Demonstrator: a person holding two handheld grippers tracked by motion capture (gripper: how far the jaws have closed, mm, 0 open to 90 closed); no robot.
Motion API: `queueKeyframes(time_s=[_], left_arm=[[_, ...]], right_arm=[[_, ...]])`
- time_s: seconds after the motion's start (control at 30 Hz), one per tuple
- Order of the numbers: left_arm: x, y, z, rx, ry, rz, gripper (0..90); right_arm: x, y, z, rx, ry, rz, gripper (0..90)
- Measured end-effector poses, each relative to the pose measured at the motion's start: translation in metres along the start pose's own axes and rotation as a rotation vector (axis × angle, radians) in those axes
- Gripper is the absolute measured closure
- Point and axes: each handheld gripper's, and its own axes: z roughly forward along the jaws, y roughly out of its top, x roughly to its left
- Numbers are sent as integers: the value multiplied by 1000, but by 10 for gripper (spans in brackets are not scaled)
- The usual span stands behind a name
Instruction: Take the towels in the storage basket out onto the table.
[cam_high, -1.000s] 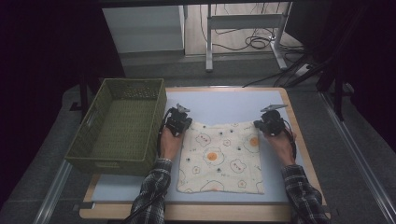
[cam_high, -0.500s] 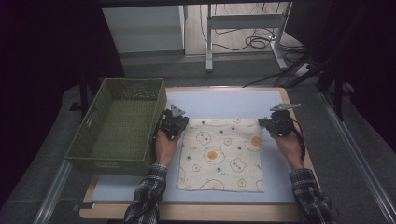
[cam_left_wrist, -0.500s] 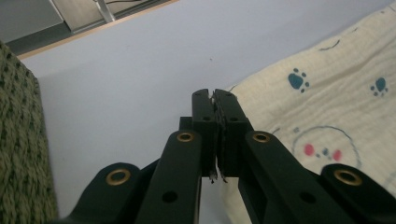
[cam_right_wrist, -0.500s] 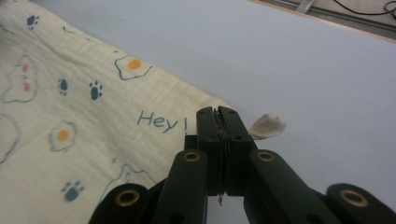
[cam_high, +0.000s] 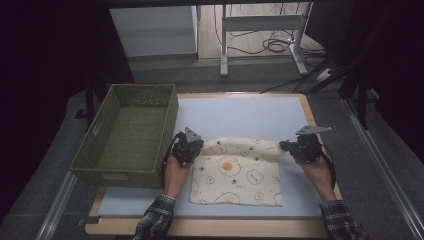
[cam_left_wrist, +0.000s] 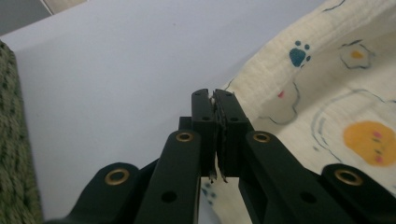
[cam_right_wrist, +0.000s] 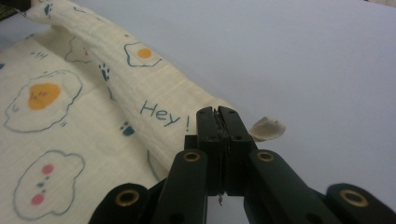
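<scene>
A cream cloth (cam_high: 235, 175) printed with fried eggs and bears lies on the pale blue mat (cam_high: 240, 115). Its far edge is raised into a fold that runs between the two grippers. My left gripper (cam_high: 199, 146) is shut on the cloth's far left corner, and a sliver of fabric shows between its closed jaws (cam_left_wrist: 215, 95). The right gripper (cam_high: 284, 146) is shut on the far right corner; in the right gripper view (cam_right_wrist: 218, 112) the cloth (cam_right_wrist: 93, 112) bunches at the jaws and a small tip (cam_right_wrist: 267, 128) sticks out past them.
A green woven basket (cam_high: 130, 135) stands at the left of the mat, close to my left hand. Beyond the cloth is bare mat (cam_left_wrist: 116, 70). The table's wooden rim (cam_high: 210, 227) runs along the near side, with cables and desk legs on the floor behind.
Both grippers have come toward the near side of the table with the cloth's far corners in them. The far edge now stands up as a fold over the rest of the cloth.
</scene>
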Motion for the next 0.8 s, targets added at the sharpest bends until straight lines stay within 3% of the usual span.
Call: queueKeyframes(time_s=[0.1, 0.23, 0.8], left_arm=[[-4, -10, -6, -15, -22, -31, 874], [-9, -23, -13, -14, -46, -41, 872], [-23, -55, -56, -54, -135, -49, 875]], right_arm=[[6, -8, -5, 3, 12, -8, 884], [14, -18, -12, 0, 29, -20, 884], [53, -51, -44, -29, 95, -54, 883]])
